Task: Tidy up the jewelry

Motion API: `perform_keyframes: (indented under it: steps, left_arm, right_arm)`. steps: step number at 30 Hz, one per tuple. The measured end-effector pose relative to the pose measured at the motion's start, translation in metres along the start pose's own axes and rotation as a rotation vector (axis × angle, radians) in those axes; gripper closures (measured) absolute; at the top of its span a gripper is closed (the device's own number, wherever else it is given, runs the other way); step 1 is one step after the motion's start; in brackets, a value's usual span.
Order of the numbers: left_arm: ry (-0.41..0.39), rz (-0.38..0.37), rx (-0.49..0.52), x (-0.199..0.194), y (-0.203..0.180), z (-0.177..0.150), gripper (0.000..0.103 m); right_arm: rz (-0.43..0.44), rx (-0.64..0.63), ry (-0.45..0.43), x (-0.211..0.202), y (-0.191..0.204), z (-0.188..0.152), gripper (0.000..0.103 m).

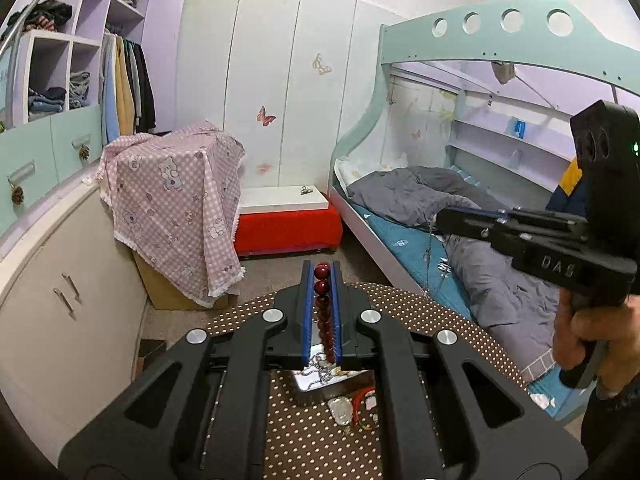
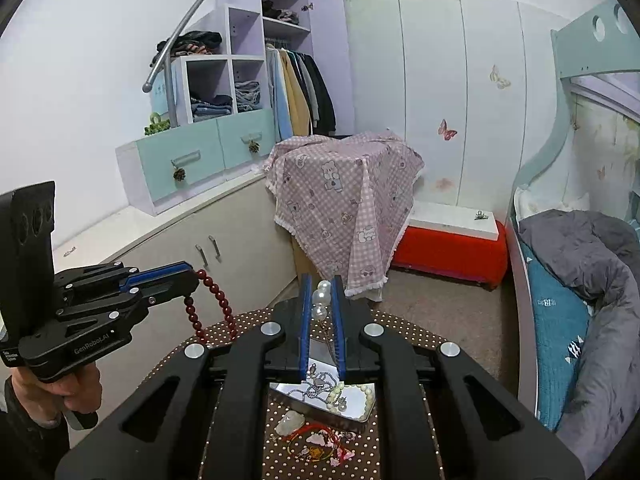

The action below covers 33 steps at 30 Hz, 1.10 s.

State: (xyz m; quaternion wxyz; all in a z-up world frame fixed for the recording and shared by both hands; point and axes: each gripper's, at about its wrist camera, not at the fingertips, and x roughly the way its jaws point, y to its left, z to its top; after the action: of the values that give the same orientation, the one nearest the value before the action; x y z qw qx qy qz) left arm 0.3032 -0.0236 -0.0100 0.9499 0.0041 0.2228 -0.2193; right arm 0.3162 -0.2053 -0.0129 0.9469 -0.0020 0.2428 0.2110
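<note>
My left gripper (image 1: 322,276) is shut on a dark red bead bracelet (image 1: 322,288); the bracelet hangs in a loop from it in the right wrist view (image 2: 216,300). My right gripper (image 2: 322,292) is shut on a white pearl piece (image 2: 321,300) with a thin chain hanging below; it also shows in the left wrist view (image 1: 444,216). Both are held above a silver metal tray (image 2: 356,412) that holds silver chains (image 2: 316,384) and a pearl bracelet (image 2: 340,390). A red string bracelet (image 2: 316,440) and a pale stone (image 2: 292,420) lie beside the tray.
The tray sits on a round brown dotted table (image 2: 400,336). A pink checked cloth covers a box (image 2: 344,200) beyond it. A red bench (image 2: 448,248), a bed with grey duvet (image 2: 592,264) and white cabinets (image 2: 180,248) surround the table.
</note>
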Motion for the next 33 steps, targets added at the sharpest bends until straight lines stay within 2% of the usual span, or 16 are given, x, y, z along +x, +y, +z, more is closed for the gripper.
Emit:
perform_keyframes:
  steps: [8, 13, 14, 15, 16, 17, 19, 20, 24, 33]
  left_arm:
    - [0.054, -0.022, -0.028, 0.036, 0.001, -0.001, 0.095]
    - [0.124, -0.038, -0.022, 0.065, 0.000, -0.006, 0.095]
    - [0.133, -0.019, -0.018, 0.071, 0.000, -0.008, 0.094]
    - [0.141, -0.010, -0.017, 0.074, 0.000, -0.008, 0.094]
    - [0.160, -0.002, -0.021, 0.078, 0.001, -0.010, 0.083]
    - [0.166, 0.012, -0.024, 0.079, 0.002, -0.010, 0.041]
    - [0.106, 0.074, -0.059, 0.071, 0.008, -0.011, 0.006]
    - [0.070, 0.083, -0.076, 0.064, 0.012, -0.011, 0.006]
    - [0.044, 0.141, -0.091, 0.048, 0.017, -0.011, 0.006]
    - [-0.030, 0.178, -0.073, 0.005, 0.015, -0.010, 0.006]
  right_arm:
    - [0.011, 0.044, 0.056, 0.030, -0.012, -0.005, 0.095]
    - [0.005, 0.081, 0.113, 0.058, -0.024, -0.015, 0.093]
    - [0.000, 0.092, 0.118, 0.061, -0.027, -0.016, 0.084]
    - [-0.008, 0.115, 0.121, 0.064, -0.032, -0.019, 0.068]
    - [-0.025, 0.139, 0.113, 0.063, -0.036, -0.022, 0.055]
    - [-0.042, 0.153, 0.100, 0.060, -0.039, -0.024, 0.030]
    - [-0.083, 0.188, 0.053, 0.049, -0.047, -0.026, 0.014]
    - [-0.095, 0.197, 0.039, 0.045, -0.049, -0.027, 0.008]
    - [-0.154, 0.210, 0.007, 0.029, -0.055, -0.027, 0.008]
    - [-0.193, 0.221, -0.041, 0.000, -0.052, -0.020, 0.008]
